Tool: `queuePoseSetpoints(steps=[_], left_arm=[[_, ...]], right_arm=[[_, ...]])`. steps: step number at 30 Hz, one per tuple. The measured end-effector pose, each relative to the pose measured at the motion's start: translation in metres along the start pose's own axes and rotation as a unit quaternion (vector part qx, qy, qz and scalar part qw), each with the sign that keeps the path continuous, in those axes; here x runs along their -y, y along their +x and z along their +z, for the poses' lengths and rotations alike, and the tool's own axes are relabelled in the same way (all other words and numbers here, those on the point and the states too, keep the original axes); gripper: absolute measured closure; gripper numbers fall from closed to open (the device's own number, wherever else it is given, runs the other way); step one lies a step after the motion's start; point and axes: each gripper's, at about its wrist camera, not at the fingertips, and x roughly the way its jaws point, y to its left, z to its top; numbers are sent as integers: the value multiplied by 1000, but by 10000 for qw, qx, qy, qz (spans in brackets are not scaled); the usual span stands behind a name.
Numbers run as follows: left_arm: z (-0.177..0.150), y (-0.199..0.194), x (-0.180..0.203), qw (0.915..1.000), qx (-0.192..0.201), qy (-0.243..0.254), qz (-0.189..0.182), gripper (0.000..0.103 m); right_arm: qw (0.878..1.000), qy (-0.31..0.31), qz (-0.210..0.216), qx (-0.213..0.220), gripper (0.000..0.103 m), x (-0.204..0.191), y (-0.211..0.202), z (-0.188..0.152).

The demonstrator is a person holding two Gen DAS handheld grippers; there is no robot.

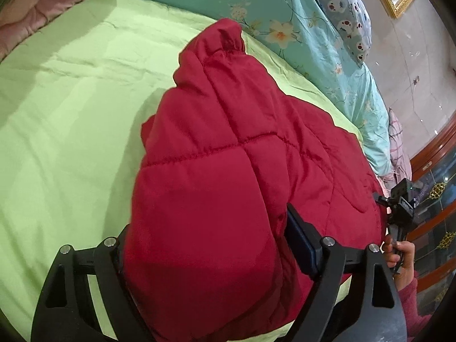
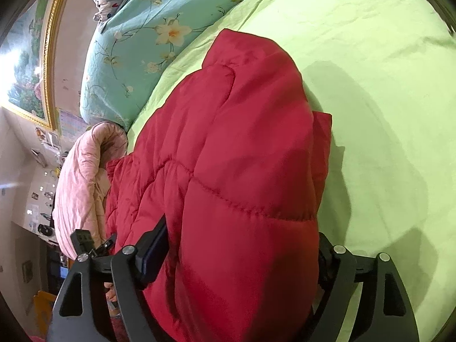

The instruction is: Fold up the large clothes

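A red quilted padded jacket (image 1: 228,171) lies bunched on the light green bed sheet (image 1: 65,114). My left gripper (image 1: 208,245) is shut on a thick fold of the jacket, which fills the space between its fingers (image 1: 302,245) and hides the fingertips. In the right wrist view the same red jacket (image 2: 242,156) fills the middle, and my right gripper (image 2: 242,256) is shut on another thick fold of it, its left finger (image 2: 151,253) pressed against the fabric. The right gripper's body and the hand holding it show at the left wrist view's right edge (image 1: 404,208).
A teal floral quilt (image 1: 285,14) and a patterned pillow (image 1: 342,14) lie along the head of the bed. A pink quilted blanket (image 2: 82,188) is piled at the bed's edge. A gold-framed picture (image 2: 31,57) hangs on the wall; a wooden glass cabinet (image 1: 436,185) stands beside the bed.
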Motion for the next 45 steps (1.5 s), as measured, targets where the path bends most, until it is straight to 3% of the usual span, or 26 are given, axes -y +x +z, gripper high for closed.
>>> queuePoseSetpoints(steps=[4, 8, 11, 14, 19, 23, 31, 34, 36, 38, 39, 45], left_arm=[[-4, -8, -1, 9992, 174, 104, 340, 7], [-8, -20, -5, 9981, 354, 123, 494, 7], [-8, -32, -10, 9943, 585, -33, 896, 7], [-7, -48, -12, 9935, 845, -218, 731, 7], [-4, -62, 11, 9919, 1108, 23, 625, 7], [-5, -60, 40, 9926, 1059, 375, 453, 7], [-11, -49, 90, 9899, 922, 1062, 185, 8], [-13, -42, 101, 9892, 857, 1185, 128, 16], [-12, -33, 105, 9901, 734, 1199, 53, 27], [-12, -25, 107, 9912, 617, 1172, -33, 46], [-12, -19, 107, 9919, 528, 1157, -60, 49], [-13, 7, 108, 9923, 317, 1188, 142, 52]], right_arm=[[9999, -40, -122, 37, 17, -4, -5, -1], [9997, -79, -232, 83, 17, -7, -10, -2], [9993, -83, -316, 159, 17, -8, -17, -3], [9982, -136, -473, 356, 17, -12, -29, -4], [9922, -491, -880, 737, 17, -31, -51, -8], [9840, -948, -1155, 967, 17, -57, -58, -11], [9749, -1616, -1185, 968, 21, -96, -42, -16], [9722, -1814, -1113, 973, 29, -110, -35, -15], [9708, -1950, -1082, 880, 45, -121, -26, -16], [9679, -2075, -1165, 805, 59, -128, -16, -18], [9669, -2125, -1190, 764, 66, -132, -10, -19], [9634, -2423, -1045, 481, 68, -155, 26, -26]])
